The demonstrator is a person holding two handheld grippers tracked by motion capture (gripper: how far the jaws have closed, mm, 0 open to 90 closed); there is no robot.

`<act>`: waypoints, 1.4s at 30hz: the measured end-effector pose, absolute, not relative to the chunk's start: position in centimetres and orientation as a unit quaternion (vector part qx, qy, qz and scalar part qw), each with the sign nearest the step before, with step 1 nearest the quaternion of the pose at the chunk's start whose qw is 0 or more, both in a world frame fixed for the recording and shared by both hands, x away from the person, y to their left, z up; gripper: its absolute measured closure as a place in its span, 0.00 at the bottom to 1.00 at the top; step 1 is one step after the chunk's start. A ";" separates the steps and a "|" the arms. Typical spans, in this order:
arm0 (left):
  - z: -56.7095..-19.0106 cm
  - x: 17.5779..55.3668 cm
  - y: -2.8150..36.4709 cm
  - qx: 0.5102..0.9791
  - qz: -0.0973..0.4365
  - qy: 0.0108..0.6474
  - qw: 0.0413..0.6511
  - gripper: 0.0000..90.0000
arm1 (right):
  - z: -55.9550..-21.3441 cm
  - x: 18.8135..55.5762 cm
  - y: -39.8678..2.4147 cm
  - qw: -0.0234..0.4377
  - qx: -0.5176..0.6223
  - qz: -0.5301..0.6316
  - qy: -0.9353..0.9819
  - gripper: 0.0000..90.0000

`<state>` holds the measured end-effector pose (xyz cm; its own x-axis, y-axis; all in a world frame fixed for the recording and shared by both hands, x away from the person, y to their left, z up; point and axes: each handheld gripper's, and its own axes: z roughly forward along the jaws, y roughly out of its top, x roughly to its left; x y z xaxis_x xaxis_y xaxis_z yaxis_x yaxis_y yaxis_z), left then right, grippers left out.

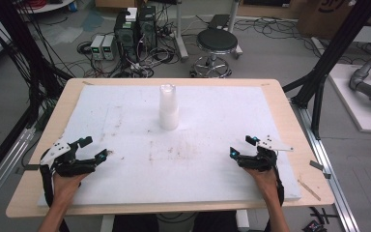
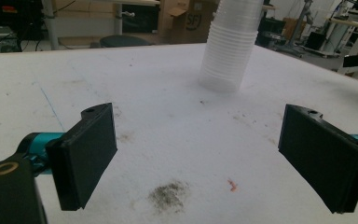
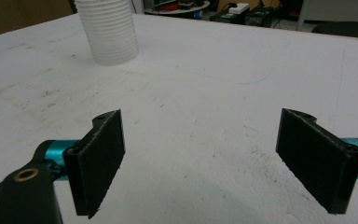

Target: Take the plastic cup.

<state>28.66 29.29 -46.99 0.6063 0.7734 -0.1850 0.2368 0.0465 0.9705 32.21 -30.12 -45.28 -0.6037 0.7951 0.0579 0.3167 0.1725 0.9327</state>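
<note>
Left gripper (image 2: pixel 198 158): two flat, matte black rectangular pads (image 2: pixel 86 156) stand spread wide apart, nothing between them, only bare board below. Teal metal fittings back each pad, and a brass-ringed hole marks the black body at the lower left of the left gripper view.

Right gripper (image 3: pixel 200 161): the same build, with slab-like black pads (image 3: pixel 100 161) also spread wide and holding nothing. Their edges look slightly chipped and dusty.

The stack of cups (image 1: pixel 168 107) is translucent white plastic, nested so that the rims form close horizontal ribs, tapering in a cylinder. It stands upright at the centre of the high view, upper middle of the board, well apart from both grippers. In the left gripper view it sits at top centre-right (image 2: pixel 230 44); in the right gripper view at top left (image 3: pixel 109 30).

The white foam board (image 1: pixel 212 121) is matte, scuffed and stained. The left gripper view picks up a dark smudge (image 2: pixel 170 196) and a small reddish mark (image 2: pixel 233 185) near the pads, plus a faint blue line; the high view reduces these to brownish specks.

The high view alone takes in the light wooden table (image 1: pixel 58 113) edging the board, both forearms entering from the bottom corners, the left gripper (image 1: pixel 92 150) at lower left, the right gripper (image 1: pixel 241 146) at lower right, a round black stool (image 1: pixel 216 42) and tangled cables on the floor at top.
</note>
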 end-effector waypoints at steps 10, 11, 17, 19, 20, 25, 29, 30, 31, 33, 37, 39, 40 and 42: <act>-42.4 31.0 29.7 0.665 0.207 0.363 0.619 0.11 | -45.3 32.3 -30.1 0.226 0.383 0.518 0.731 0.17; -41.9 31.4 29.6 0.669 0.206 0.359 0.617 0.11 | -45.3 32.3 -30.2 0.226 0.383 0.517 0.731 0.17; -39.3 34.2 28.9 0.698 0.180 0.336 0.606 0.11 | -45.3 32.4 -30.1 0.222 0.385 0.516 0.733 0.17; -38.5 35.3 28.6 0.708 0.174 0.325 0.602 0.11 | -45.3 32.4 -30.1 0.222 0.385 0.516 0.733 0.17; -37.9 36.2 28.4 0.716 0.168 0.315 0.600 0.11 | -45.3 32.4 -30.2 0.220 0.385 0.516 0.732 0.17; -36.4 38.1 27.9 0.735 0.160 0.294 0.589 0.11 | -45.3 32.5 -30.2 0.220 0.386 0.516 0.733 0.17; -35.2 39.5 27.5 0.743 0.158 0.275 0.589 0.11 | -45.3 32.4 -30.1 0.220 0.384 0.515 0.734 0.17; -34.9 39.9 27.3 0.749 0.157 0.270 0.585 0.11 | -45.3 32.4 -30.1 0.221 0.384 0.516 0.733 0.17; -34.6 40.3 27.0 0.754 0.153 0.267 0.580 0.11 | -45.3 32.4 -30.1 0.222 0.384 0.516 0.733 0.17; -34.1 41.0 26.5 0.761 0.148 0.258 0.576 0.11 | -45.3 32.4 -30.1 0.220 0.385 0.515 0.734 0.17; -33.3 42.2 25.5 0.768 0.141 0.238 0.578 0.11 | -45.3 32.4 -30.1 0.223 0.383 0.515 0.734 0.17; -32.8 42.8 24.9 0.774 0.139 0.228 0.575 0.11 | -45.3 32.4 -30.1 0.223 0.383 0.515 0.734 0.17; -32.6 43.1 24.6 0.779 0.139 0.225 0.569 0.11 | -45.3 32.4 -30.1 0.223 0.383 0.515 0.734 0.17; -32.2 43.6 24.0 0.784 0.136 0.219 0.565 0.11 | -45.3 32.4 -30.1 0.221 0.383 0.515 0.734 0.17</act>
